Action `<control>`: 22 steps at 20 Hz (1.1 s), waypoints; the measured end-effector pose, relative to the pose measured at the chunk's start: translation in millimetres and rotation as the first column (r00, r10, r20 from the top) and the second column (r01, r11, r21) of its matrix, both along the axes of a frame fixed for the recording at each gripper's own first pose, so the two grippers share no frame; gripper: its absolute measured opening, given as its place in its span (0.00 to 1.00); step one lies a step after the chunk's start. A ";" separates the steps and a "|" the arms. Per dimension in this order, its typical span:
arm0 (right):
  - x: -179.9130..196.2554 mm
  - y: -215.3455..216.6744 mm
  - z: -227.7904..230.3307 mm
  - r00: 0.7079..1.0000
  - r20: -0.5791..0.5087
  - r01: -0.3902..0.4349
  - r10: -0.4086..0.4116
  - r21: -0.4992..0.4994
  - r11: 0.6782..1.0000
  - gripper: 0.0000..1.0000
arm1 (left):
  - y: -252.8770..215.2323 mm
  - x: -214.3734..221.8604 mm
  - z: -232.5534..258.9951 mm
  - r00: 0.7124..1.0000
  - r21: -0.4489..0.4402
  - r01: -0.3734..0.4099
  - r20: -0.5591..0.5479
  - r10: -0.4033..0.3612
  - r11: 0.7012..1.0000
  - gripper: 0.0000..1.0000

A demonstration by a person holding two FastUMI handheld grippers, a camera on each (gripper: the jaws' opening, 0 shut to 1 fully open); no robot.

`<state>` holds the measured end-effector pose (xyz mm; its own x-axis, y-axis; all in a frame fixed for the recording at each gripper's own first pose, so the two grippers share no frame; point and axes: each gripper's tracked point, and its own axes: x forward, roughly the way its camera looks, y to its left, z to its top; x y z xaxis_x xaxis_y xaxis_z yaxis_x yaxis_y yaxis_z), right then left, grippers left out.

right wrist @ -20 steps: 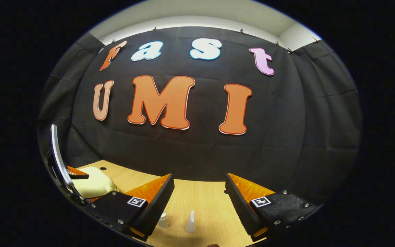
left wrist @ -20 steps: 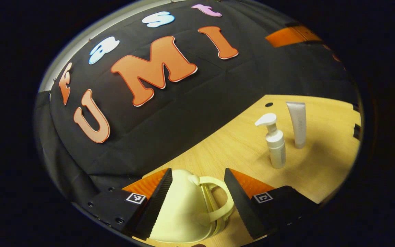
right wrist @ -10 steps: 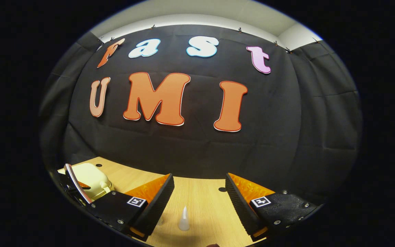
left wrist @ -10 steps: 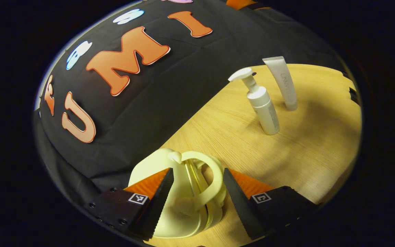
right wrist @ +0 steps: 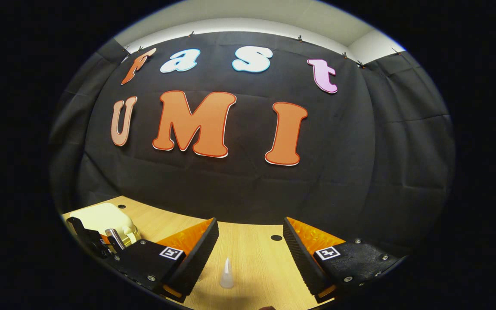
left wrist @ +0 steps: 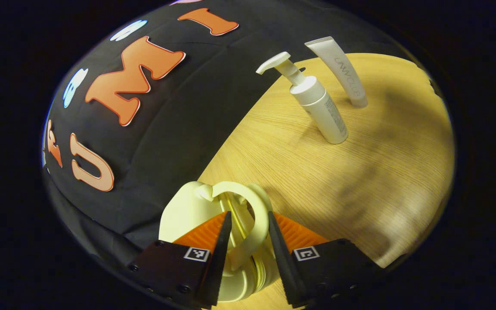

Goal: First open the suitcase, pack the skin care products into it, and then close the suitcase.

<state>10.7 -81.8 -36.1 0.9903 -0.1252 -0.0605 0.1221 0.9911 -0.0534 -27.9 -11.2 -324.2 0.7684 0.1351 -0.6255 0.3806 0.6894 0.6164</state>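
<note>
A pale yellow suitcase stands shut on the wooden table, close in front of the left gripper view. My left gripper has its fingers drawn in on the suitcase's curved handle, one on each side. A white pump bottle and a white tube stand farther off on the table. In the right gripper view my right gripper is open above the table, with the tube's top low between its fingers, untouched. The suitcase and the left gripper show at the lower left.
The black cloth wall runs right behind the suitcase and along the table's far edge. A small round hole sits in the tabletop near the wall. Bare wood lies between the suitcase and the two products.
My left gripper has moved down and forward onto the suitcase, and its fingers have closed in on the handle. The right gripper has barely shifted.
</note>
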 end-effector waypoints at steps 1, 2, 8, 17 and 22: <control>-0.9 -0.8 -1.0 1.000 -0.003 0.003 -0.003 0.002 1.000 0.95 | -1.8 -2.7 -4.7 1.000 -0.009 0.004 -0.016 -0.004 1.000 0.55; -1.0 -2.9 -1.8 1.000 -0.003 0.006 -0.006 0.004 1.000 0.95 | 1.1 -8.3 -3.5 1.000 -0.004 0.003 -0.013 -0.003 1.000 0.48; -3.8 -6.4 -5.2 1.000 -0.010 0.019 -0.019 0.014 1.000 0.95 | -11.6 0.0 13.3 1.000 -0.068 -0.013 0.009 0.013 0.998 0.16; -3.4 3.0 -2.9 1.000 -0.001 0.018 -0.018 0.021 1.000 0.95 | -8.2 4.2 25.2 0.993 -0.183 -0.117 -0.050 0.110 0.976 0.08; -4.9 -2.0 -3.9 1.000 -0.006 0.027 -0.027 0.013 1.000 0.95 | -7.3 2.3 45.0 0.991 -0.208 -0.131 0.003 0.135 0.969 0.07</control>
